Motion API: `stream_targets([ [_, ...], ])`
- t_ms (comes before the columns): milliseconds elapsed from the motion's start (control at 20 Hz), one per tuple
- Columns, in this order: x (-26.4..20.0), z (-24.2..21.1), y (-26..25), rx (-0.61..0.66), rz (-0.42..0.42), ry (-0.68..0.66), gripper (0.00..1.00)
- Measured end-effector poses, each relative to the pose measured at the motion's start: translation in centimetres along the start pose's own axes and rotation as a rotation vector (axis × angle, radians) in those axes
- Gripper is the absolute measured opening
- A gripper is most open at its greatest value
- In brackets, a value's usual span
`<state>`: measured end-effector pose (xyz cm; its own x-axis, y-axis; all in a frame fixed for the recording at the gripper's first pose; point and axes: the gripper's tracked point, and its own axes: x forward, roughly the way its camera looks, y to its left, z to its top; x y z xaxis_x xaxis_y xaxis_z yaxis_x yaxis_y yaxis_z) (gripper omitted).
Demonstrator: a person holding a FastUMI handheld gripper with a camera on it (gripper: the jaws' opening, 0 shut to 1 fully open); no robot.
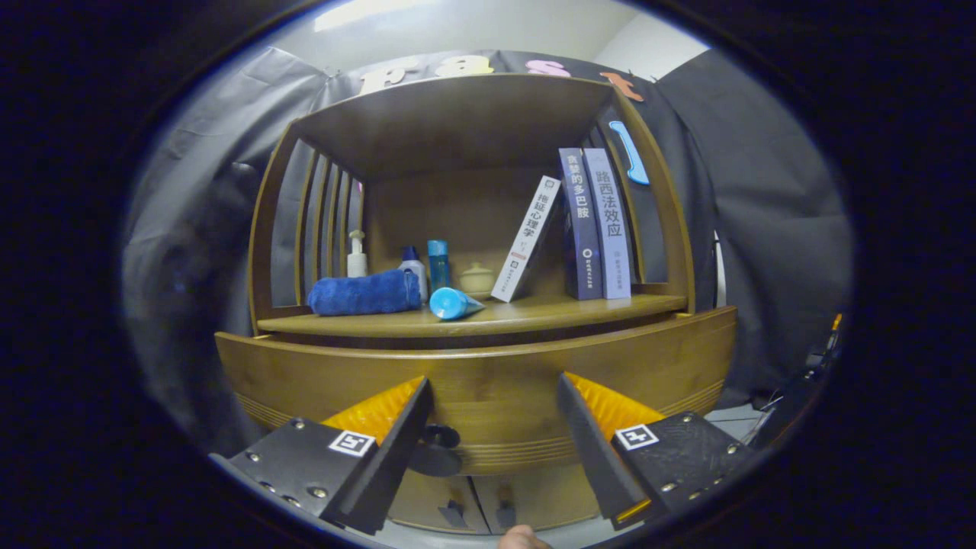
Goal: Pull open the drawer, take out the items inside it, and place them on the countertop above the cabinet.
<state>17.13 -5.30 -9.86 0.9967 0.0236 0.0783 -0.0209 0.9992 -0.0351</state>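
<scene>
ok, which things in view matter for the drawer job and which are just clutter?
Job:
- drawer, shut
- its dark round knob, beside one finger
- gripper, open, just in front of the drawer
- countertop

Clutter:
- blue rolled towel
- blue tube lying down
- pump bottle
- small lidded jar
- three books

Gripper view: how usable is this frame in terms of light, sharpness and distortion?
Gripper view: strong fisheye bends the wooden cabinet and its shelf into curves; light is dim and bluish, with a bright ceiling strip above; the books and blue towel look fairly sharp, the dark drawer knob sits in shadow by the open tongs.
</scene>
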Motion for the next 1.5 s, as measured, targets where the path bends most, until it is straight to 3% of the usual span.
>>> stream_targets([
  [300, 3.9, -0.7, -0.1, -0.047, 0.007, -0.084, 0.99],
  [450, 3.9, -0.7, 0.3, -0.092, 0.009, -0.084, 0.99],
  [750, 4.7, -0.9, 0.5, -0.058, 0.000, -0.037, 0.99],
  [1200, -4.8, 5.7, 2.8, -0.058, 0.044, -0.036, 0.98],
  [1500, -12.1, 9.5, 2.8, -0.072, 0.011, 0.042, 0.99],
])
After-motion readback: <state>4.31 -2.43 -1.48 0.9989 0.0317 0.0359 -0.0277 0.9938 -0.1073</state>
